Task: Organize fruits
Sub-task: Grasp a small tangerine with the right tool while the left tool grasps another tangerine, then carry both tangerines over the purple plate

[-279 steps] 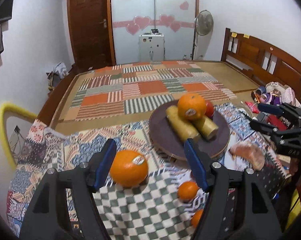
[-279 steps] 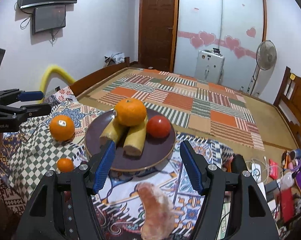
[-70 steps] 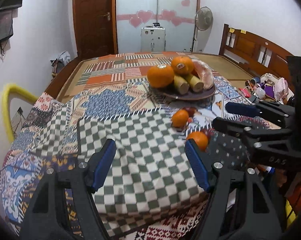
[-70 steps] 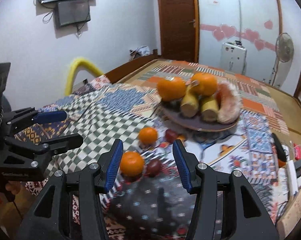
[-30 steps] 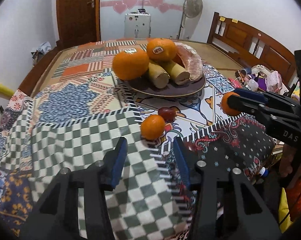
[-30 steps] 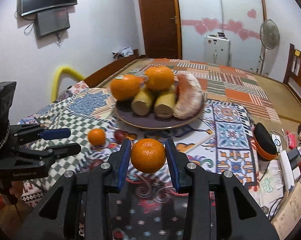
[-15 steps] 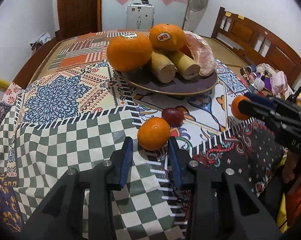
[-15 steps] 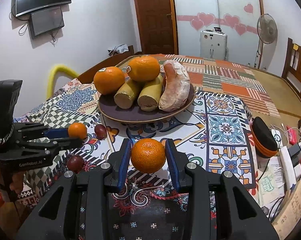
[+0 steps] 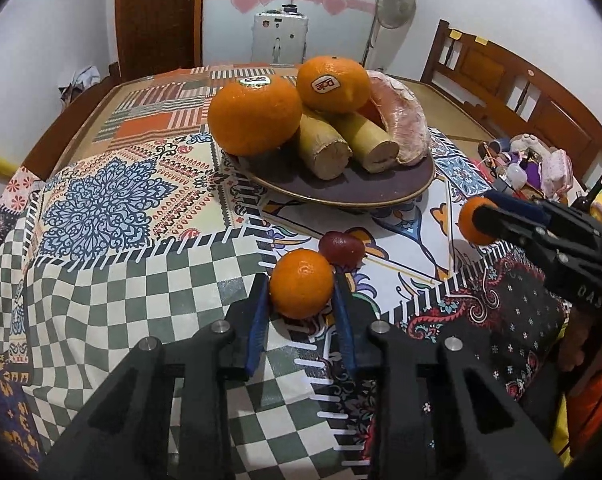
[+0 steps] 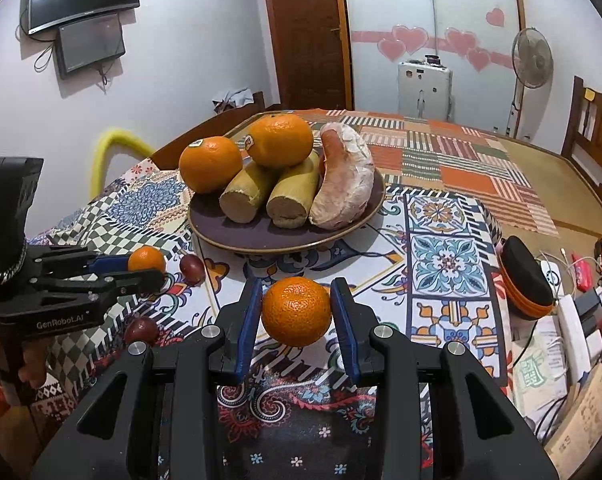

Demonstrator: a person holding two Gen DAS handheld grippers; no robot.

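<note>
A brown plate (image 9: 381, 194) (image 10: 237, 236) holds two big oranges (image 9: 255, 116), two yellow cane pieces (image 9: 325, 144) and a pink pomelo segment (image 9: 399, 120). My left gripper (image 9: 301, 292) is shut on a small tangerine (image 9: 301, 283) resting on the patchwork cloth just short of the plate; it also shows in the right wrist view (image 10: 147, 260). My right gripper (image 10: 297, 312) is shut on another small tangerine (image 10: 297, 311) and holds it above the cloth in front of the plate; it also shows in the left wrist view (image 9: 471, 220).
A dark red plum (image 9: 341, 247) lies right behind the left tangerine. Another plum (image 10: 141, 330) lies near the table's front. A black case (image 10: 525, 276), cables and clutter sit at the table's right edge. A wooden bed frame (image 9: 513, 92) stands at the right.
My left gripper has closed in on the small tangerine on the cloth and shut on it. My right gripper has carried its tangerine closer to the plate.
</note>
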